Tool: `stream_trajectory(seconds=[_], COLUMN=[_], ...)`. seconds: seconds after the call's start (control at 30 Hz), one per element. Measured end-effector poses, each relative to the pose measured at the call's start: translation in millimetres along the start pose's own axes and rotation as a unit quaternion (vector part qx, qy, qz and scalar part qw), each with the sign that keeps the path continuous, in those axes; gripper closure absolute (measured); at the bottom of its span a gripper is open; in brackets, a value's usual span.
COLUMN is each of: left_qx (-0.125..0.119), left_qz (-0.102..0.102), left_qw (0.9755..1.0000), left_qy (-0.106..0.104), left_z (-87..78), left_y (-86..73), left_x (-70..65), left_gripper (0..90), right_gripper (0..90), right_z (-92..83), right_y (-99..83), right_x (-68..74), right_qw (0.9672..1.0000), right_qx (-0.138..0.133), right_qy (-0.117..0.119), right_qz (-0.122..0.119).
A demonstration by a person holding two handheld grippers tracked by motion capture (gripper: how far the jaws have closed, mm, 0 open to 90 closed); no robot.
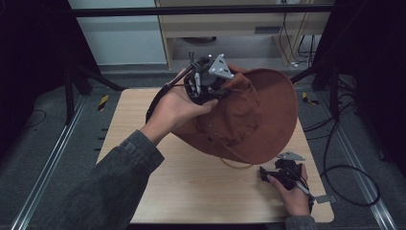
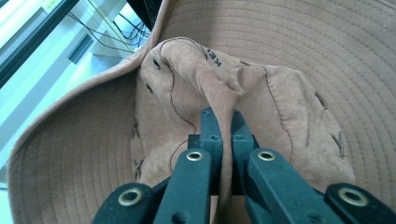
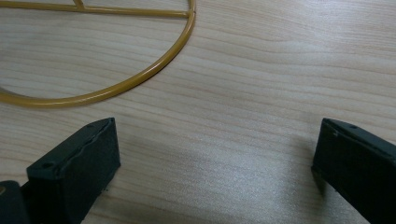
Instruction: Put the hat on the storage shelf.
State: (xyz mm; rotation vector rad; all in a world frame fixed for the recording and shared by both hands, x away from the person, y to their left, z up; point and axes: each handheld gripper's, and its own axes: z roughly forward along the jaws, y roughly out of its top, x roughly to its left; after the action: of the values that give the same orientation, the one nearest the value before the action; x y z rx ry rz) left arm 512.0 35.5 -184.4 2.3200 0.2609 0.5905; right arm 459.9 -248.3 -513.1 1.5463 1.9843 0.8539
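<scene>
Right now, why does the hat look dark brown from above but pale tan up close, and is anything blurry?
High view: dim room, so the hat reads rust-brown. Left gripper view: bright and washed out, hat pale tan, window area blown out, tongs slightly soft. Right gripper view: sharp wood grain on the table, soft shadows beside the tongs.

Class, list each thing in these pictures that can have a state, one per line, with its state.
Brown hat: lifted, tilted, crown fabric pinched.
Left hand-held gripper: shut on the hat's crown.
Right hand-held gripper: open, low over the table.
Yellow wire ring: lying flat on the table.

high: overhead, facing forward-down | left: close on hat [image 2: 280,70] | right: near tabletop [image 3: 261,70]
</scene>
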Motion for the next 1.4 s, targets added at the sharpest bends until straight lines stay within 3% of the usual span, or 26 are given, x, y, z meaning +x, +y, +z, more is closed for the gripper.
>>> stream_trajectory(seconds=[0.3, 0.7, 1.4], left_qx=[0.001, 0.013, 0.018], left_qz=[-0.001, -0.008, -0.009], left_qw=[1.0000, 0.9997, 0.9996], left_qy=[-0.005, -0.017, -0.018], left_z=[18.1, 44.0, 57.9], left_y=[13.0, 13.3, 16.8], left_x=[0.9, 2.5, 2.9], left_gripper=[88.6, 88.6, 88.5], right_gripper=[0.6, 0.6, 0.6], right_z=[0.0, 0.0, 0.2], right_y=[0.0, 0.0, 0.2], right_x=[0.0, -0.1, -1.4], right_qw=[1.0000, 1.0000, 0.9999], right_qx=[0.000, 0.000, -0.003], right_qy=[0.000, -0.001, -0.003], right_qz=[0.000, -0.001, -0.009])
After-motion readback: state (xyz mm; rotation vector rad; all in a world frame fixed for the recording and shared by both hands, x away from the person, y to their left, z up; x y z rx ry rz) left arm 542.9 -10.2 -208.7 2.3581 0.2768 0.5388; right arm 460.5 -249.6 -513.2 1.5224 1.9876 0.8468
